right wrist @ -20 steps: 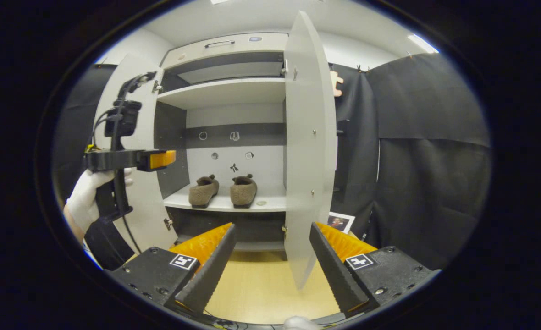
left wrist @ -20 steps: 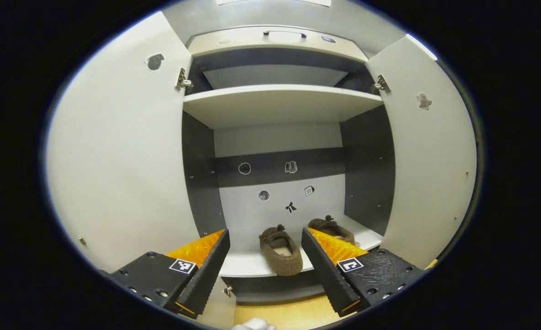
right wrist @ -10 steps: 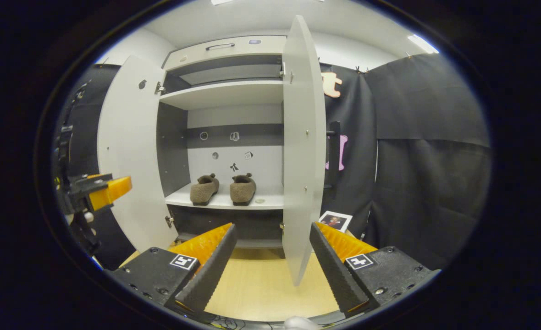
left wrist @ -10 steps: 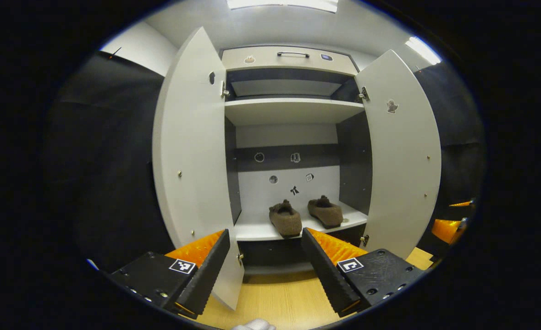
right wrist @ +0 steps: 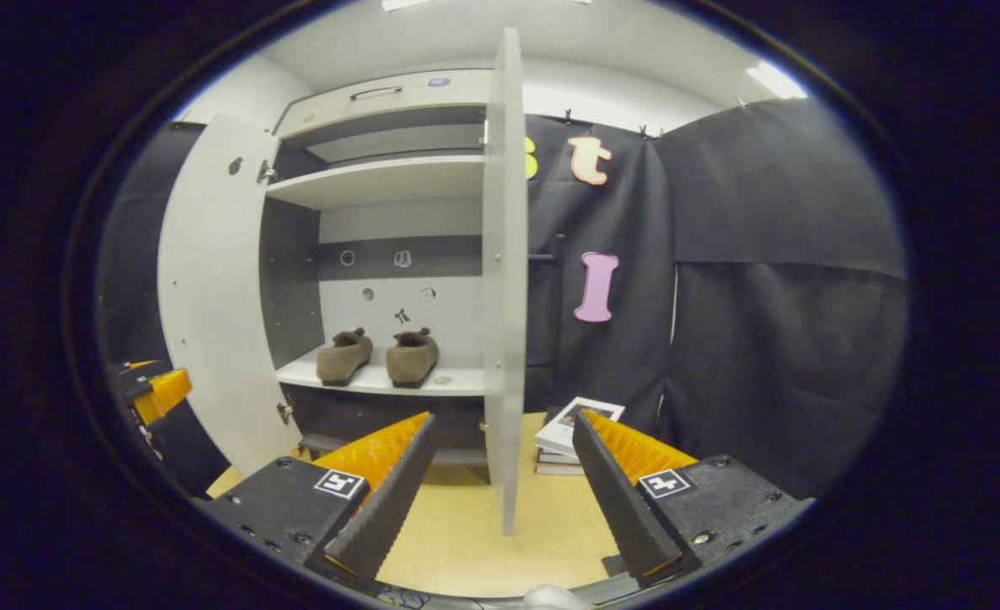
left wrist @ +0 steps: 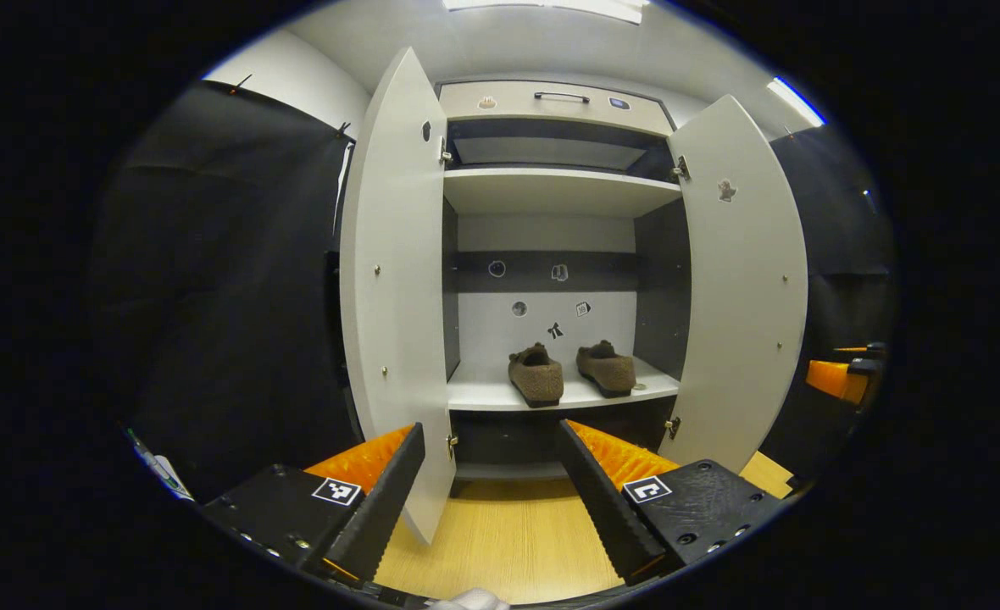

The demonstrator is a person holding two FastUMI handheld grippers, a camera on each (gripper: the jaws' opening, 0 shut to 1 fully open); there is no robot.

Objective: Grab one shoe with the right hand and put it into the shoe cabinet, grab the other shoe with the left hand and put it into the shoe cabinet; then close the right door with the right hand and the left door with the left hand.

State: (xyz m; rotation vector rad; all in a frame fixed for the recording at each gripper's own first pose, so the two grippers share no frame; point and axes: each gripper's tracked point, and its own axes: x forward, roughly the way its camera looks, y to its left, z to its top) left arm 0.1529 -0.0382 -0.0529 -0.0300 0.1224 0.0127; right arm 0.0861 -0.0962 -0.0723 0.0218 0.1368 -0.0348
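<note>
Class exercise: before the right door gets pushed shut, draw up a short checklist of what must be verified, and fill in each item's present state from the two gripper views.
1. Both shoes on the cabinet shelf: ok.
2. Shoes behind the shelf's front edge, out of the doors' swing: cannot tell.
3. Right gripper open and empty: ok.
4. Right door edge between its fingers: ok.
5. Left gripper open and empty: ok.
6. Left door closed: not ok, wide open.
</note>
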